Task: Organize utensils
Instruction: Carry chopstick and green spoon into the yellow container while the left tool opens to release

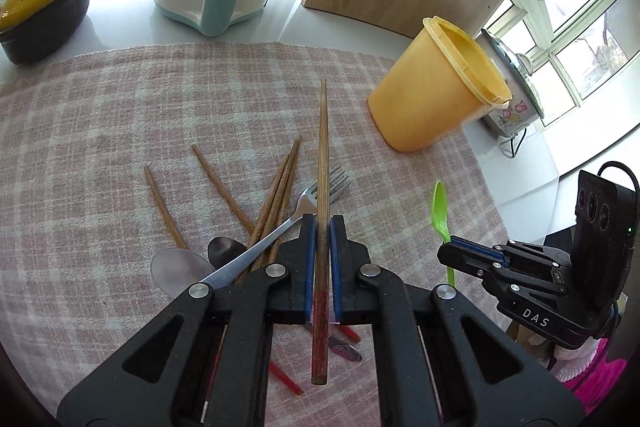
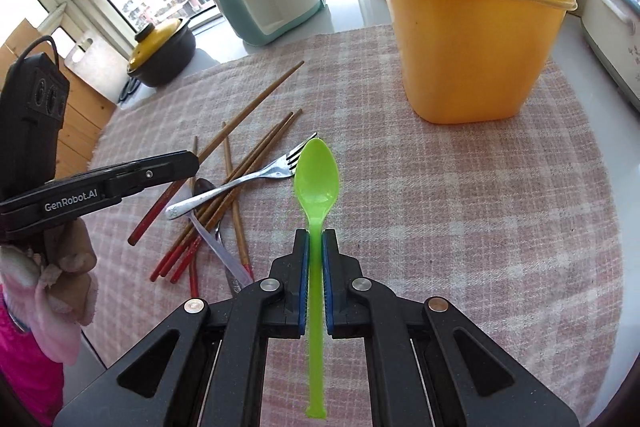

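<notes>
The left wrist view shows the left hand-held gripper (image 1: 322, 223) closed on a single brown wooden chopstick with a red-painted end (image 1: 322, 163). The chopstick runs straight forward between the blue pads, its tapered tip ahead of the fingers and its red end behind them, raised above the pink-and-white checked cloth (image 1: 120, 115) covering the surface. Only this view shows the clear plastic spoon bowl (image 1: 178, 267) and the dark metal spoon bowl (image 1: 224, 251), both lying just left of the gripper's fingers under the steel fork (image 1: 280, 223).

The right wrist view shows the right hand-held gripper (image 2: 316, 239) clamped on the stem of a lime-green plastic spoon (image 2: 317, 179), bowl forward and facing up, handle end trailing behind the pads. Only this view shows the open top of the yellow plastic tub (image 2: 472, 55), which stands upright on the cloth ahead and to the right of the gripper. The loose pile of wooden chopsticks (image 2: 240, 163) lies ahead and to its left, the fork resting across them.

Each gripper is held roughly level and pointing forward over the cloth; the left one appears side-on at the left edge of the right view.
</notes>
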### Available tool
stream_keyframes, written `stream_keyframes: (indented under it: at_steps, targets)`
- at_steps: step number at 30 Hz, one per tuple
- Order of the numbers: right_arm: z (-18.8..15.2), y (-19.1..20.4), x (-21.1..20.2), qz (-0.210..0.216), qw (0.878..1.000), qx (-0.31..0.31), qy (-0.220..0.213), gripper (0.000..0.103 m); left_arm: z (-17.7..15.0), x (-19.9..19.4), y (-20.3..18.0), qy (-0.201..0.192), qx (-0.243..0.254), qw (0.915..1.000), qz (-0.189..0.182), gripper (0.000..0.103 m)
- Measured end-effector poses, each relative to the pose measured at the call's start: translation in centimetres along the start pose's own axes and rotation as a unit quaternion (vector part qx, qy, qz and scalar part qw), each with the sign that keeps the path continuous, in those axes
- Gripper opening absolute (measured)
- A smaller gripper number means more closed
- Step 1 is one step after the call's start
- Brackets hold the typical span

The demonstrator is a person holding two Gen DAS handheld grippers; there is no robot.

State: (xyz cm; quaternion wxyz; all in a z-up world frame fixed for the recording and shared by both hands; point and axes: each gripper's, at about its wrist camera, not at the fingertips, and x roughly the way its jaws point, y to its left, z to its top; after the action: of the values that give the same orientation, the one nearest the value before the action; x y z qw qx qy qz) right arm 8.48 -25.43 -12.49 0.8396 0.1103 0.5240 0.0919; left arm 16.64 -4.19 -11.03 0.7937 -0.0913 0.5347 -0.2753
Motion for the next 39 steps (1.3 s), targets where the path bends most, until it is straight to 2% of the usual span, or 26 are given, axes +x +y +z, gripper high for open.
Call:
stream_keyframes:
  at_steps: [9,17,24,32,39]
  targets:
    - [3.3,-1.9,-6.1,0.008,0.998,-0.017,-0.065,0.005,2.2,-3.7,-4.4,-0.076,-0.001,0.9965,-0.035,0.005]
    - [8.1,-4.0,-9.4,-0.013,0.992,-0.036,-0.117,0.005,6.2,-3.1,-8.4,-0.106,0.010,0.9927,-0.058,0.005]
    - [12.5,-6.5,-10.2,-0.030,0.988,-0.042,-0.145,0.005,10.1,-0.4,-11.4,-0.115,0.022,0.9916,-0.055,0.005]
    - [17.5,-8.7,-8.9,-0.038,0.986,-0.037,-0.156,0.005,14.0,2.5,-13.8,-0.118,0.027,0.9918,-0.042,0.005]
    - [19.8,-10.1,-7.4,-0.040,0.986,-0.028,-0.158,0.005,16.2,5.3,-14.6,-0.116,0.032,0.9922,-0.033,0.005]
